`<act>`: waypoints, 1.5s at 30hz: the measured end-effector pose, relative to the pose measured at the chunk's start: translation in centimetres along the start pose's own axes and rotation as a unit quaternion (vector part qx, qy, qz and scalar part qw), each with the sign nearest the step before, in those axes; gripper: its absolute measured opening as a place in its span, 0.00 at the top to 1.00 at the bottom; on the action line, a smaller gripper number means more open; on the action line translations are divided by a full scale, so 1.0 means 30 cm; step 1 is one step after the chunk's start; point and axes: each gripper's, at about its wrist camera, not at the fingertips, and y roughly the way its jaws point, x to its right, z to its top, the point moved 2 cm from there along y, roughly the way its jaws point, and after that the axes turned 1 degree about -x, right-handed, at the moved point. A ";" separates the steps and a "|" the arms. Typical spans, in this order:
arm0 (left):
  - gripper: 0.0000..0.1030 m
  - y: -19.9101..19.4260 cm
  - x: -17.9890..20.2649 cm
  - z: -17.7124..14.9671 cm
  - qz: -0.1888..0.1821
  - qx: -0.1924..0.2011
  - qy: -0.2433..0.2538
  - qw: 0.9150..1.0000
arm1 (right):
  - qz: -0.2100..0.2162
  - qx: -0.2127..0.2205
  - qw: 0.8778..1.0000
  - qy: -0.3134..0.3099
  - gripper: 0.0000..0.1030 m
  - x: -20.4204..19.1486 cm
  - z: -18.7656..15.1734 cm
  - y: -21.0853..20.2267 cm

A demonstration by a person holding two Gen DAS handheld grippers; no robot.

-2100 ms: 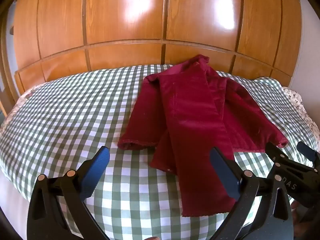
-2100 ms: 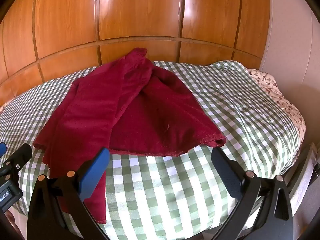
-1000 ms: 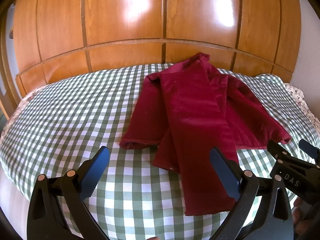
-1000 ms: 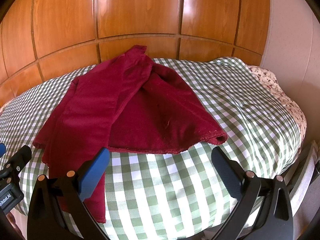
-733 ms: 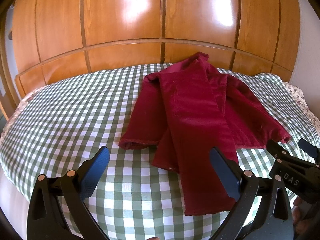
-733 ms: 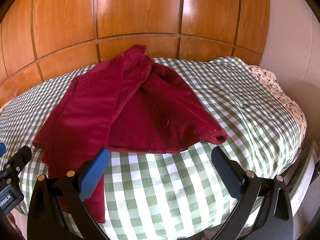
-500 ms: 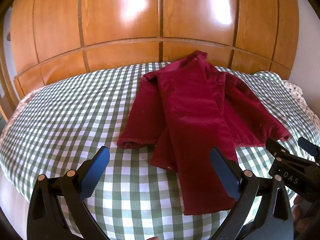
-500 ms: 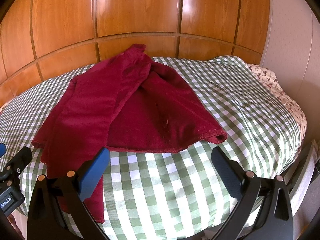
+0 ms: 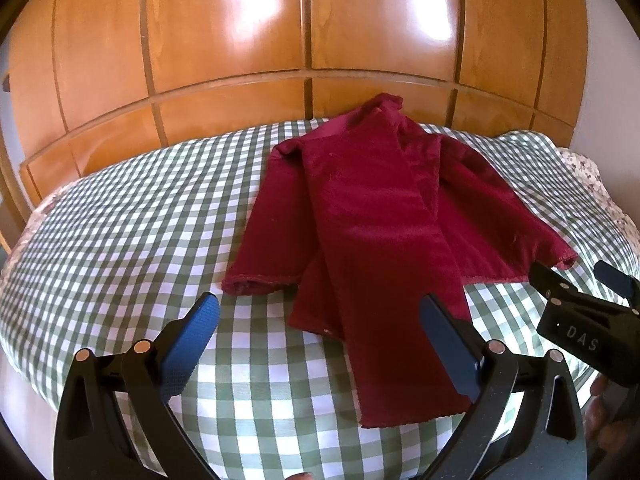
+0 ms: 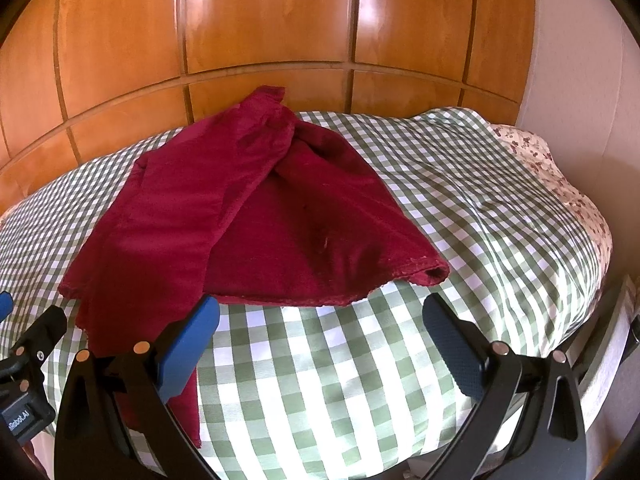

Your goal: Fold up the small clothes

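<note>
A dark red garment [image 9: 384, 240] lies on the checked bed [image 9: 120, 240], ahead of both claws, its collar end toward the wooden headboard [image 9: 304, 32] and its long axis running from there toward the viewer. A folded-over strip [image 9: 400, 340] extends nearest, ending between the left claw's [image 9: 320, 344] fingers but beyond them; the left claw is thus judged the closer to this hem. The right claw [image 10: 320, 332] faces the garment's right lower edge [image 10: 432, 270], just ahead and apart from it. Both claws are spread wide and hold nothing; neither touches cloth. Compared with two seconds ago, the garment lies the same, while both views have shifted slightly, the cloth sitting a little nearer the fingers, which suggests a slow approach.
</note>
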 end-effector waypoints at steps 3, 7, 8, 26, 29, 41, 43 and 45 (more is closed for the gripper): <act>0.04 0.004 0.007 -0.003 -0.004 -0.002 0.005 1.000 | -0.001 -0.002 1.000 0.001 0.02 0.003 -0.003 0.004; 0.04 0.011 0.015 -0.005 -0.009 -0.006 0.010 1.000 | -0.003 -0.005 1.000 0.003 0.02 0.008 0.001 0.010; 0.04 0.013 0.017 -0.006 -0.011 -0.007 0.012 1.000 | -0.003 -0.005 1.000 0.004 0.02 0.010 0.000 0.012; 0.27 0.087 0.220 -0.091 -0.121 -0.078 0.144 0.979 | -0.029 -0.017 0.999 0.034 0.02 0.104 0.014 0.051; 0.35 0.135 0.269 -0.149 -0.123 -0.107 0.185 0.969 | -0.038 -0.019 0.998 0.048 0.02 0.145 0.022 0.060; 0.96 0.015 -0.034 0.048 -0.289 -0.063 0.004 0.955 | 0.057 -0.031 0.998 0.025 0.21 0.086 0.090 0.102; 0.96 -0.014 -0.148 0.122 -0.297 -0.033 -0.046 0.953 | 0.088 -0.045 0.995 0.026 0.32 0.046 0.111 0.129; 0.96 -0.025 -0.257 0.189 -0.283 -0.008 -0.081 0.956 | 0.119 -0.059 0.991 0.028 0.41 0.005 0.133 0.161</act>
